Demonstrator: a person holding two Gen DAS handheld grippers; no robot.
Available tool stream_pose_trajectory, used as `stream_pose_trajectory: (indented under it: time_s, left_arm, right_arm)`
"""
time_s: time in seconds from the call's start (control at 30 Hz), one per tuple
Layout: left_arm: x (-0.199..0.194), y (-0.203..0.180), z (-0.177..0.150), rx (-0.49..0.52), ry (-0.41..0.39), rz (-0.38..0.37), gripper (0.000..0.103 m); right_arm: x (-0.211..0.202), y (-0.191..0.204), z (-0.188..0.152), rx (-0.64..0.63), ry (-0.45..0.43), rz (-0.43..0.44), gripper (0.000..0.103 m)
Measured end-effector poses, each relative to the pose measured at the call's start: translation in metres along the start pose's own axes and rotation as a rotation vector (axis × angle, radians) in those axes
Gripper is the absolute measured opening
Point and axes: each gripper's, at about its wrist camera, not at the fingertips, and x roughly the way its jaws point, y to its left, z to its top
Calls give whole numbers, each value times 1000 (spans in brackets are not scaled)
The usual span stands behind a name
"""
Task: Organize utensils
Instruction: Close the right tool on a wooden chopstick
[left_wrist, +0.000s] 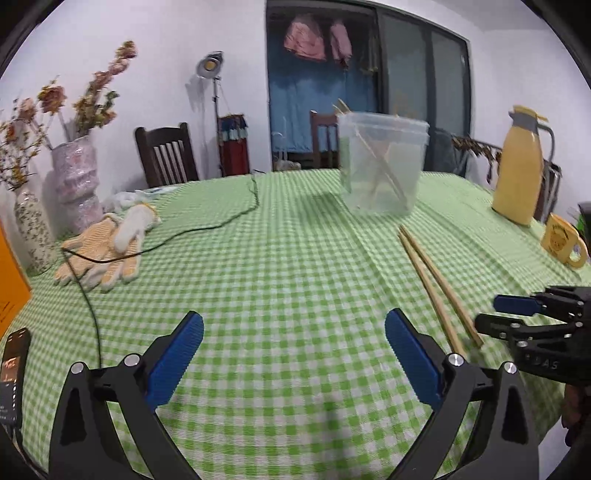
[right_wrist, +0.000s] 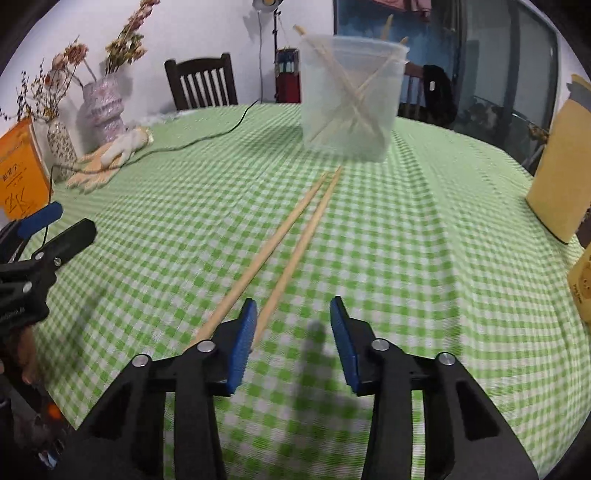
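Two wooden chopsticks (right_wrist: 291, 236) lie side by side on the green checked tablecloth (right_wrist: 406, 240), pointing toward a clear plastic tub (right_wrist: 349, 99) that holds several more chopsticks. My right gripper (right_wrist: 291, 314) is open, just above the cloth at the chopsticks' near ends, with the right-hand stick's end between its jaws. My left gripper (left_wrist: 293, 325) is open and empty above bare cloth, left of the chopsticks (left_wrist: 437, 284). The tub (left_wrist: 382, 162) stands farther back. The right gripper (left_wrist: 487, 312) shows at the right edge of the left wrist view.
A pair of work gloves (left_wrist: 107, 251) and a black cable (left_wrist: 207, 229) lie at the left. Flower vases (left_wrist: 75, 181) stand at the far left. A yellow jug (left_wrist: 521, 166) and yellow mug (left_wrist: 563, 240) stand at the right. A phone (left_wrist: 13, 373) lies near the left edge.
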Motion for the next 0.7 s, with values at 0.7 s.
stream_pose_trajectory:
  time_s: [0.7]
  left_arm:
    - [47, -122, 3, 219, 234, -222, 95]
  right_arm:
    - [-21, -87, -27, 174, 1, -120, 6]
